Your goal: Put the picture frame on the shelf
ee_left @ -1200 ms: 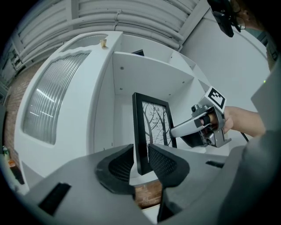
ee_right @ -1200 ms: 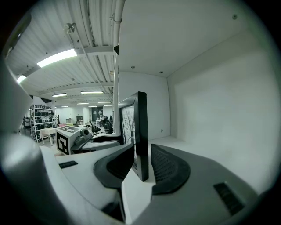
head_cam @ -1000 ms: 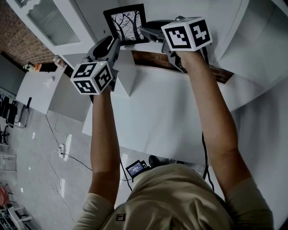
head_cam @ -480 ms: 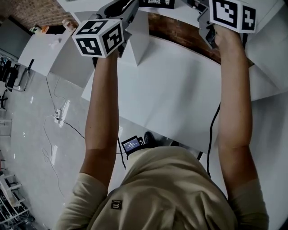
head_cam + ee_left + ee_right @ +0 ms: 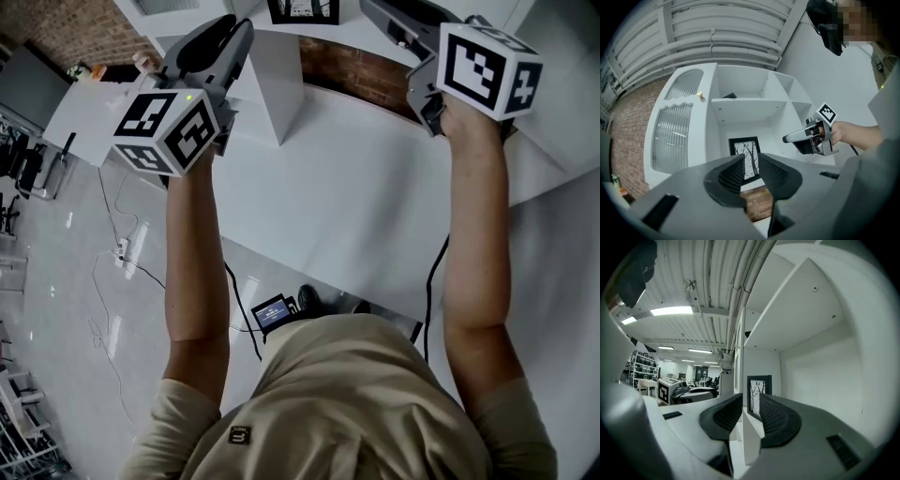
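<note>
The black picture frame (image 5: pixel 302 9), with a bare-tree print, stands upright in a lower compartment of the white shelf unit (image 5: pixel 749 104). In the left gripper view the frame (image 5: pixel 744 158) shows beyond my jaws, apart from them. My left gripper (image 5: pixel 750 171) is open with nothing between its jaws. My right gripper (image 5: pixel 751 414) is also open and empty; the frame (image 5: pixel 758 394) stands further in, past a white partition edge (image 5: pixel 751 437). In the head view the left gripper (image 5: pixel 234 33) and right gripper (image 5: pixel 389 17) are raised on either side below the frame.
A cabinet door with ribbed glass (image 5: pixel 670 136) stands left of the shelves. A small dark object (image 5: pixel 730 95) lies on the upper shelf. Brick wall (image 5: pixel 361 73) shows behind the unit. A power strip and cables (image 5: pixel 127 248) lie on the floor, and a small screen device (image 5: pixel 275 309) sits below.
A second ago both grippers were at the frame's sides. Now they are drawn back and apart from it, and the frame stands alone in the compartment.
</note>
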`<act>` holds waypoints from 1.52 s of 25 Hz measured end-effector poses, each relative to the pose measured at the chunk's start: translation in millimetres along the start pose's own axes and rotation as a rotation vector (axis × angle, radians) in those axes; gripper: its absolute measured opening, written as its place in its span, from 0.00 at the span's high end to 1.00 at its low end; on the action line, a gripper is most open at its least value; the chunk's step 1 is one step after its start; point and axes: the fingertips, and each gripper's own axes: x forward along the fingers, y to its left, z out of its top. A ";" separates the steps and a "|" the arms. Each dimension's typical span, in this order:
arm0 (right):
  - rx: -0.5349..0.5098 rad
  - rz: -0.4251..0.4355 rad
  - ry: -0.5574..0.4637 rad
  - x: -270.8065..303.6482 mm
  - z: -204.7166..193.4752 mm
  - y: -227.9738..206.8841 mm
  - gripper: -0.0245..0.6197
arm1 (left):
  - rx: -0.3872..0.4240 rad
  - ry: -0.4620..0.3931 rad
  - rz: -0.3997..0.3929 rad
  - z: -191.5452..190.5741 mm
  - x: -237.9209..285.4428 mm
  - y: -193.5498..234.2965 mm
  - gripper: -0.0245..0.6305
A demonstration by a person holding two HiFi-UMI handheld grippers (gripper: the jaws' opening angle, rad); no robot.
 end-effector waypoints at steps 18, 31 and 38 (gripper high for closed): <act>0.002 0.235 -0.007 -88.6 -24.7 75.4 0.88 | 0.041 0.047 -0.076 28.1 -63.4 -111.8 0.84; 0.013 0.474 0.080 -173.8 -90.3 167.9 0.95 | -0.070 0.145 -0.233 -0.5 -127.2 -238.6 0.95; 0.022 0.476 0.090 -195.5 -95.5 167.7 0.95 | -0.121 0.184 -0.243 -14.7 -142.2 -260.0 0.95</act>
